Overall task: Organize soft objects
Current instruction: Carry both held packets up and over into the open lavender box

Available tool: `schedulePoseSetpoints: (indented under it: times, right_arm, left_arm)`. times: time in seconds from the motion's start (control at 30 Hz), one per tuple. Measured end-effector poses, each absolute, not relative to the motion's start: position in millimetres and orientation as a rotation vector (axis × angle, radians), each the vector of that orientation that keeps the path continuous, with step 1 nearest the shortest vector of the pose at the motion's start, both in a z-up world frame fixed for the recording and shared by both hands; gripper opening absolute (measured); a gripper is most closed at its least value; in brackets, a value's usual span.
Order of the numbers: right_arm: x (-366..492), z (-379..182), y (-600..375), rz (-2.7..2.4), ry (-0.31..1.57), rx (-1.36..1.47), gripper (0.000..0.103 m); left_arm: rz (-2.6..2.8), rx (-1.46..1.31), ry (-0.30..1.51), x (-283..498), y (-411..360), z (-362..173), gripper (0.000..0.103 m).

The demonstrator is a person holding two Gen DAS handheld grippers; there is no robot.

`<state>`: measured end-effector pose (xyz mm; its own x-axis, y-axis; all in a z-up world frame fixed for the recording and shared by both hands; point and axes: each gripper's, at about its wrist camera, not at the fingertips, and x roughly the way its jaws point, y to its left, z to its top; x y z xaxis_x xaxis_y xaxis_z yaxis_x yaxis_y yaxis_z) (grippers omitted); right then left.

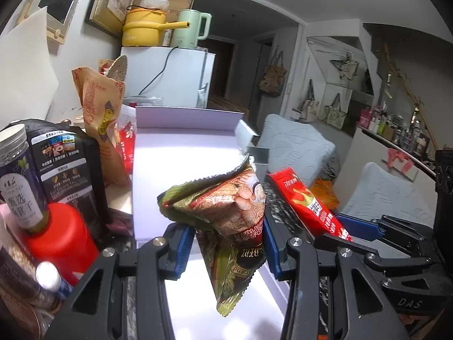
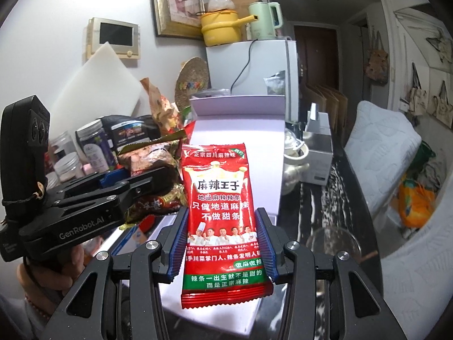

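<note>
Nearest in the left wrist view, the left gripper (image 1: pixel 226 243) is clamped on a crumpled green-and-brown snack bag (image 1: pixel 229 221), its blue pads pressing both sides so the bag stands up and tilts above the white box lid (image 1: pixel 181 153). Only this view shows the clutter at the left edge: a red bottle (image 1: pixel 61 240), a clear jar with a grey cap (image 1: pixel 17 170) and a black pouch (image 1: pixel 68 164), with a brown paper bag (image 1: pixel 99 113) behind them.

The right wrist view shows what the other cuts off: the right gripper (image 2: pixel 222 243) closed on a flat red spicy-strip packet (image 2: pixel 222 221), held upright with its printed face to the camera. In the left view that packet (image 1: pixel 308 204) appears only as a slanted red edge to the right. The right view also shows the left gripper (image 2: pixel 153 181) from the side, gripping the crumpled bag (image 2: pixel 150 158) just beside the red packet; whether the two bags touch is hard to tell.

Both packets hang over the white lid, which lies on a dark marbled counter (image 2: pixel 334 187). Farther back stand a white fridge (image 2: pixel 249 68) carrying a yellow pot (image 2: pixel 220 25) and a green kettle (image 2: pixel 264 19), with a framed picture (image 2: pixel 177 2) on the wall.
</note>
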<state>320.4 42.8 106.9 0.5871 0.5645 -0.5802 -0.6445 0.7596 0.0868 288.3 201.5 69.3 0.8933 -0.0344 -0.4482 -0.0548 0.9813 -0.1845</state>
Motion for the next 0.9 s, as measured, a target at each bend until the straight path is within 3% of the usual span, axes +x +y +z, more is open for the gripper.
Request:
schedulePoseSetpoints:
  times: [0.9]
  right_arm:
    - [391, 25, 83, 0.678, 0.812, -0.205, 0.045]
  left_arm:
    - [0.133, -0.135, 0.728, 365, 223, -10, 0.043]
